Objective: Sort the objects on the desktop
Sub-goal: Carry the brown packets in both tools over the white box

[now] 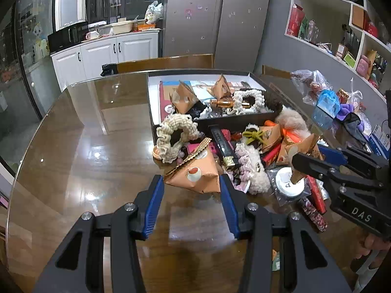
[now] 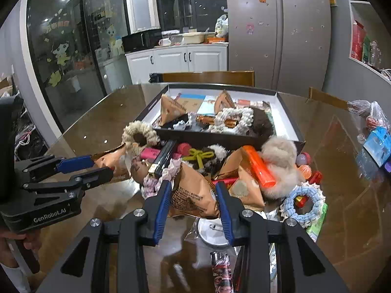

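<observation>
Left wrist view, lower centre: my left gripper (image 1: 193, 183) is clamped on a tan triangular snack packet (image 1: 195, 174), above the glass tabletop (image 1: 85, 146). Right wrist view, lower centre: my right gripper (image 2: 193, 195) pinches another tan packet (image 2: 193, 195) before the black tray (image 2: 290, 124).

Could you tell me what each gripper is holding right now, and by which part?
Each holds a brown pyramid snack packet. The left gripper clamps its packet across the lower side edges; the right gripper clamps its packet across the body.
</observation>
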`<control>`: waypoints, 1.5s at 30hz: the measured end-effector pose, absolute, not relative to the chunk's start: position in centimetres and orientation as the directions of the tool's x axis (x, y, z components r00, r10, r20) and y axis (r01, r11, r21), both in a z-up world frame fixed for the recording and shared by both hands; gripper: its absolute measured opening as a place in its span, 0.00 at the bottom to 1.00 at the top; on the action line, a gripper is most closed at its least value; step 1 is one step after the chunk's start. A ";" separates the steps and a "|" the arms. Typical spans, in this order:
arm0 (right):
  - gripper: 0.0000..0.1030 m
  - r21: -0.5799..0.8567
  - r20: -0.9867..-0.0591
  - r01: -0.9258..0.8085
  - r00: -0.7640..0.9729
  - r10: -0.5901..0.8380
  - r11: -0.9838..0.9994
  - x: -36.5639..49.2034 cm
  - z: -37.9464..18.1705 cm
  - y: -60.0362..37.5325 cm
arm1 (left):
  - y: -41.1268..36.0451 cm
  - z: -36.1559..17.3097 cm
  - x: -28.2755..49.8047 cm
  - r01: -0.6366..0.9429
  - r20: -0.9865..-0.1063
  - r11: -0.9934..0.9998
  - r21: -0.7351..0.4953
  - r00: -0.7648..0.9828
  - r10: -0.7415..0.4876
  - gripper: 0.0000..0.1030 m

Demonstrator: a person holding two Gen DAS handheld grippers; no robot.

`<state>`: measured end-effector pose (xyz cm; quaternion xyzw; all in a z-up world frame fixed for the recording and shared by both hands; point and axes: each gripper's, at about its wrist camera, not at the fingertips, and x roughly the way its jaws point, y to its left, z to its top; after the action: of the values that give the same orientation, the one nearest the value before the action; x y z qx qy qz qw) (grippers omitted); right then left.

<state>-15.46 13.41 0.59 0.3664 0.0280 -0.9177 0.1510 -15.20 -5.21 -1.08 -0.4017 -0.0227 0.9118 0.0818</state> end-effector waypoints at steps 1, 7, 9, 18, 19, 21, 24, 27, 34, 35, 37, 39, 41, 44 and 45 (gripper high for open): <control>0.36 0.058 -0.682 0.300 -0.685 -0.258 -0.952 -15.5 0.7 13.4 | -5.2 -0.8 -15.1 -0.132 -0.725 -0.986 -0.106 -0.668 0.167 0.46; 0.37 0.064 -0.674 0.302 -0.690 -0.264 -0.951 -15.6 1.4 13.5 | -5.0 0.6 -15.4 -0.133 -0.709 -0.987 -0.093 -0.687 0.159 0.45; 0.36 0.061 -0.669 0.300 -0.695 -0.262 -0.952 -15.8 1.7 13.5 | -4.9 1.0 -15.8 -0.134 -0.704 -0.987 -0.094 -0.691 0.161 0.46; 0.37 0.049 -0.674 0.306 -0.692 -0.257 -0.951 -17.7 2.3 13.2 | -3.6 2.1 -18.4 -0.149 -0.697 -0.983 -0.103 -0.694 0.178 0.46; 0.37 0.052 -0.675 0.306 -0.691 -0.259 -0.951 -17.9 2.3 13.2 | -3.4 2.2 -18.8 -0.153 -0.698 -0.983 -0.099 -0.693 0.178 0.46; 0.37 0.049 -0.677 0.302 -0.691 -0.253 -0.952 -18.6 2.3 13.1 | -3.0 2.4 -19.4 -0.161 -0.697 -0.982 -0.096 -0.694 0.182 0.46; 0.37 0.056 -0.682 0.307 -0.683 -0.261 -0.950 -19.6 2.3 13.0 | -2.5 2.4 -20.6 -0.167 -0.701 -0.981 -0.094 -0.689 0.185 0.46; 0.37 0.052 -0.691 0.309 -0.675 -0.257 -0.950 -20.9 2.1 12.8 | -1.7 2.3 -22.0 -0.180 -0.707 -0.980 -0.085 -0.683 0.187 0.45; 0.37 0.056 -0.713 0.298 -0.656 -0.247 -0.953 -24.2 1.8 12.8 | -1.0 1.7 -25.4 -0.182 -0.719 -0.982 -0.053 -0.676 0.164 0.45; 0.37 0.060 -0.714 0.298 -0.654 -0.249 -0.953 -24.7 1.7 12.8 | -1.0 1.6 -25.9 -0.182 -0.720 -0.982 -0.052 -0.675 0.163 0.45; 0.37 0.052 -0.718 0.295 -0.654 -0.241 -0.954 -25.6 1.6 12.9 | -1.0 1.3 -27.0 -0.182 -0.722 -0.982 -0.048 -0.673 0.160 0.45; 0.37 0.041 -0.719 0.292 -0.655 -0.232 -0.955 -26.7 1.6 12.9 | -1.0 1.1 -28.2 -0.179 -0.725 -0.983 -0.050 -0.670 0.159 0.45; 0.37 0.034 -0.720 0.293 -0.656 -0.227 -0.955 -27.9 1.4 12.9 | -1.1 0.7 -29.4 -0.174 -0.729 -0.983 -0.052 -0.666 0.156 0.45; 0.37 0.010 -0.723 0.285 -0.660 -0.204 -0.958 -29.7 1.0 12.8 | -1.3 0.0 -31.1 -0.163 -0.735 -0.985 -0.051 -0.662 0.147 0.45; 0.37 0.009 -0.727 0.289 -0.656 -0.205 -0.957 -30.3 0.9 12.8 | -1.3 -0.3 -31.6 -0.163 -0.738 -0.985 -0.053 -0.658 0.148 0.45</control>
<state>-30.25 12.79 0.88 0.3920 0.0537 -0.9083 0.1358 -31.62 -1.34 -0.30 -0.4043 0.0090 0.9106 0.0855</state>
